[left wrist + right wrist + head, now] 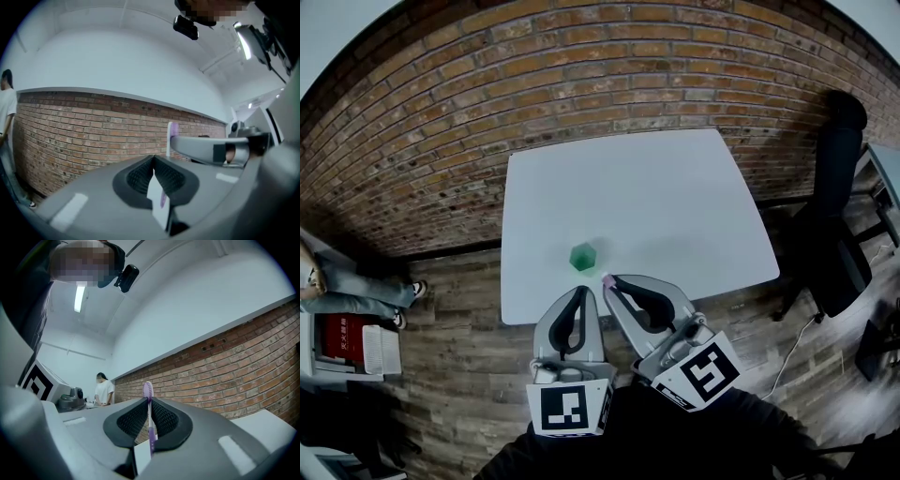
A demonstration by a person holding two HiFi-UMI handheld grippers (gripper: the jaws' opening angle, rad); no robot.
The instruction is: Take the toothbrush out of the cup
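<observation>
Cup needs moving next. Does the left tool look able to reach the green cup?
Probably yes: the green cup stands just ahead of the left tool, only table between; its shut jaws must open first.

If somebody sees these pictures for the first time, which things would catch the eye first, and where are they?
The purple toothbrush stands upright, clamped in the right gripper, and is already out of the cup. That small green cup sits alone on the white table, near its front edge. Behind the table runs a red brick wall.
</observation>
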